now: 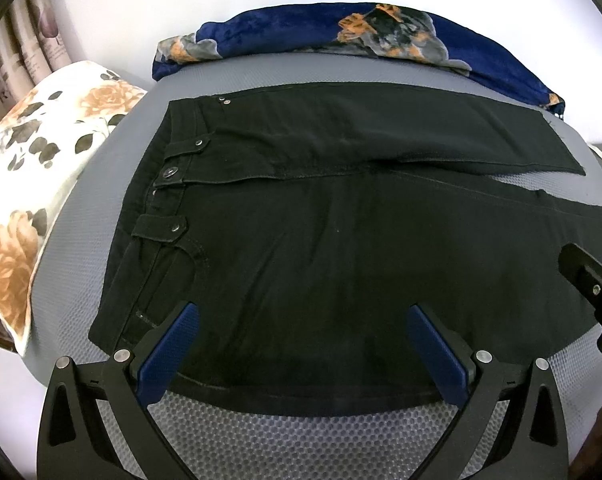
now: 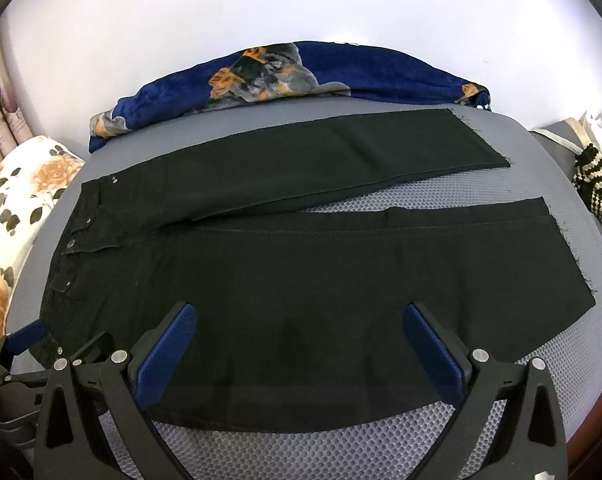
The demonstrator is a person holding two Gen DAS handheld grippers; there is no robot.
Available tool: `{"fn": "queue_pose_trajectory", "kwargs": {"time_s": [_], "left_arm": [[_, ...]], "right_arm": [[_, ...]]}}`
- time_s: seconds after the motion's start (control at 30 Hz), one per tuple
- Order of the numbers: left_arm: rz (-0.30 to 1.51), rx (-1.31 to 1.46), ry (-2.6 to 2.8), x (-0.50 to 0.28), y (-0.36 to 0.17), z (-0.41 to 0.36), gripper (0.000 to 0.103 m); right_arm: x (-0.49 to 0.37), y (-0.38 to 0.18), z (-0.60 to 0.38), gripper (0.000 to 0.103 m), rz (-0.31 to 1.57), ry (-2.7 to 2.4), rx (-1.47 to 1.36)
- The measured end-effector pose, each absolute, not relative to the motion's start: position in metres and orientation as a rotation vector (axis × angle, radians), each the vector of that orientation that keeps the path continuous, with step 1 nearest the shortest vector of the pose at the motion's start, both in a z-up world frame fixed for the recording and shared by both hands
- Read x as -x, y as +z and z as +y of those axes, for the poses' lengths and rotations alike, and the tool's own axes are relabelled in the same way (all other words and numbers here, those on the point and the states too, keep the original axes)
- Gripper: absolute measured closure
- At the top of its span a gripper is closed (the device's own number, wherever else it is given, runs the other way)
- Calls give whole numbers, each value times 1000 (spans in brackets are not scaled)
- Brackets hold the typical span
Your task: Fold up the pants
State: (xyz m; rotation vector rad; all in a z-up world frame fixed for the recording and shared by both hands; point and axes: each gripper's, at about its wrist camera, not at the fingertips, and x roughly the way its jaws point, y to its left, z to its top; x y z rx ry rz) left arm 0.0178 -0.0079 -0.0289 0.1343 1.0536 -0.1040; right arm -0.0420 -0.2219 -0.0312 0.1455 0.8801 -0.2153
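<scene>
Black pants point(image 1: 321, 240) lie flat on a grey mesh bed surface point(image 1: 293, 436), waistband to the left, both legs running right and spread apart at the hems. My left gripper point(image 1: 303, 320) is open over the near leg's edge by the hip, nothing between its blue pads. In the right wrist view the same pants point(image 2: 301, 280) show both legs with a wedge of grey between them. My right gripper point(image 2: 301, 318) is open over the near leg's lower edge. The left gripper point(image 2: 25, 340) shows at the lower left; the right gripper point(image 1: 593, 284) shows at the right edge.
A blue blanket with an orange and grey pattern point(image 2: 285, 72) lies bunched along the far edge. A floral pillow point(image 1: 33, 184) sits at the left. A black-and-cream striped knit item point(image 2: 597, 196) lies at the right. A white wall is behind.
</scene>
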Motion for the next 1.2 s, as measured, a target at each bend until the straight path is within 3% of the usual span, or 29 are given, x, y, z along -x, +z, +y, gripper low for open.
{"fn": "queue_pose_trajectory", "kwargs": {"time_s": [0.6, 0.67, 0.93, 1.2], "left_arm": [[995, 25, -115, -80, -11, 58, 2], [963, 64, -98, -100, -4, 79, 7], [970, 271, -163, -196, -8, 161, 44], [1064, 586, -312, -272, -54, 209, 59]], "right_arm": [[20, -26, -242, 0, 898, -174, -181], [17, -20, -250, 0, 872, -152, -214], [-14, -9, -257, 0, 834, -160, -194], [-51, -26, -255, 0, 903, -163, -232]]}}
